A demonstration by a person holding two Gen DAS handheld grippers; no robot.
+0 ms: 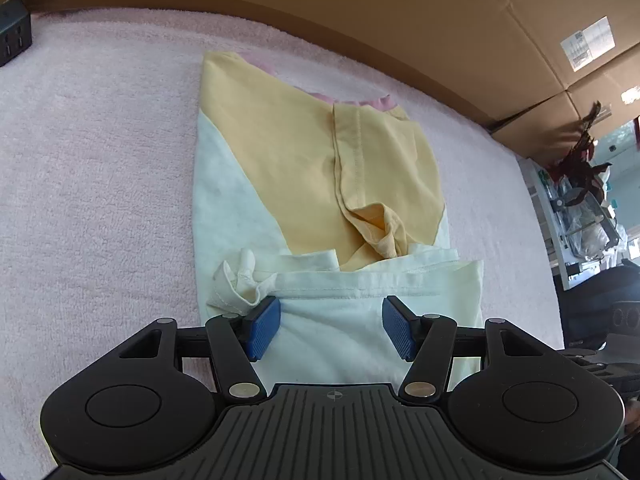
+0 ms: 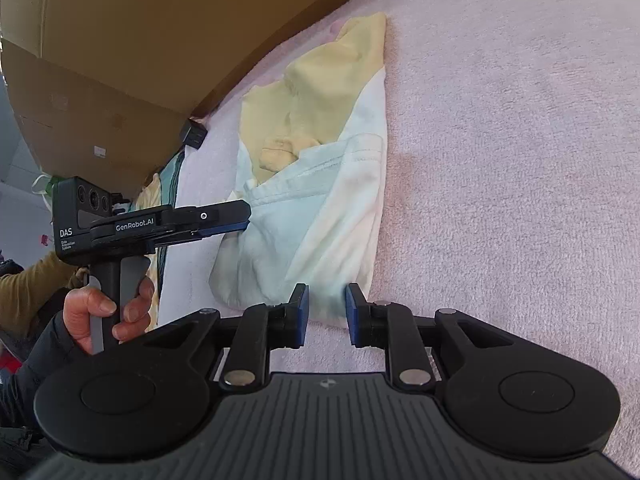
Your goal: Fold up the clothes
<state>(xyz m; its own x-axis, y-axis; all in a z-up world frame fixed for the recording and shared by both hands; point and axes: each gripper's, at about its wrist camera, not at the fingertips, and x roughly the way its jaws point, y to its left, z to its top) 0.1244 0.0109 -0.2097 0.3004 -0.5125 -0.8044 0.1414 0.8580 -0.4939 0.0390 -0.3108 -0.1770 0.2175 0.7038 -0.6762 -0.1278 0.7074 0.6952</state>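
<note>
A yellow and cream T-shirt (image 1: 304, 184) lies partly folded on the pink towel surface (image 1: 100, 200), its sleeves turned in and its cream hem doubled back towards me. My left gripper (image 1: 330, 326) is open, its blue pads apart over the near cream fold. In the right wrist view the same shirt (image 2: 320, 184) lies ahead, and my right gripper (image 2: 327, 310) is open with its blue pads either side of the shirt's near corner. The left gripper (image 2: 236, 222) shows there from the side, reaching over the shirt's left edge.
Cardboard boxes (image 1: 440, 20) stand along the far edge of the towel. A black power strip (image 1: 14, 32) lies at the far left. More folded cloth (image 2: 160, 188) lies off the left side. A plant and shelves (image 1: 580, 168) are at the right.
</note>
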